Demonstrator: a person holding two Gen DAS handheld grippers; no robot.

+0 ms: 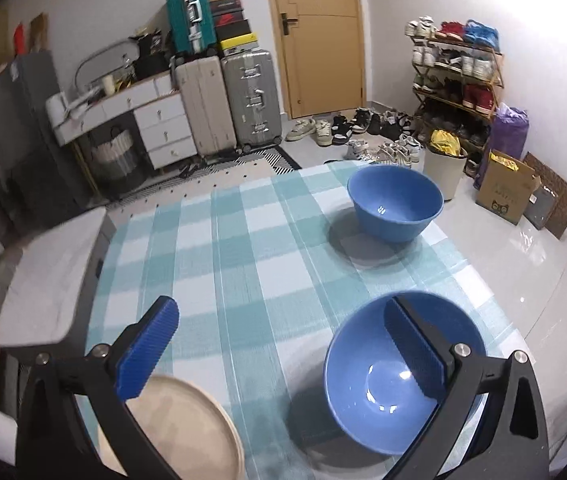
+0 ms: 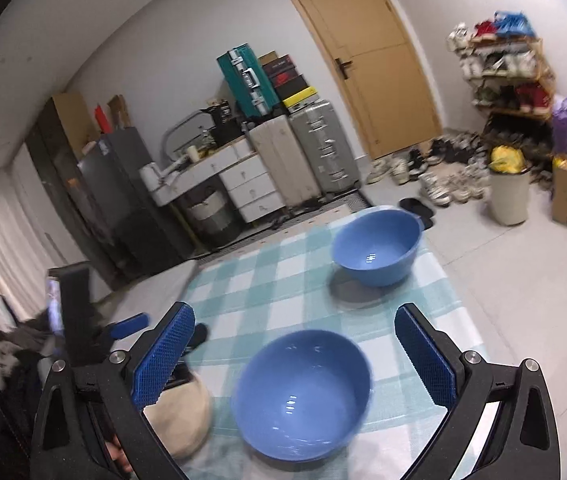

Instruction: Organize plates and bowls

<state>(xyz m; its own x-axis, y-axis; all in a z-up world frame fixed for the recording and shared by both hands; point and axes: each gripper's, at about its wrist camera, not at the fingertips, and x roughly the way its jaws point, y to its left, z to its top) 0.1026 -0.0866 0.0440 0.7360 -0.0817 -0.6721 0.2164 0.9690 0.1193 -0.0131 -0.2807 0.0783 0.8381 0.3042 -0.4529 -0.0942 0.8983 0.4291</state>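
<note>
Bowls and a plate are laid out on a table covered with a checked cloth (image 1: pixel 219 264). Nearest, at the near edge, a cream plate (image 1: pixel 187 432) is seen under the left gripper (image 1: pixel 279 360), whose jaws are spread wide and hold nothing. Just beside the plate, toward the near right corner, a blue bowl (image 1: pixel 367 392) stands upright; one finger of the left gripper is seen in front of it, though contact cannot be told. In the right wrist view, the right gripper (image 2: pixel 295 360) is likewise held open and empty, with this near bowl (image 2: pixel 303 392) framed between its fingers, probably so that it can be picked up. Farther off, near the far right corner, a second blue bowl (image 2: pixel 377 246) is set well apart, likely the place where the near one is to be nested.
</note>
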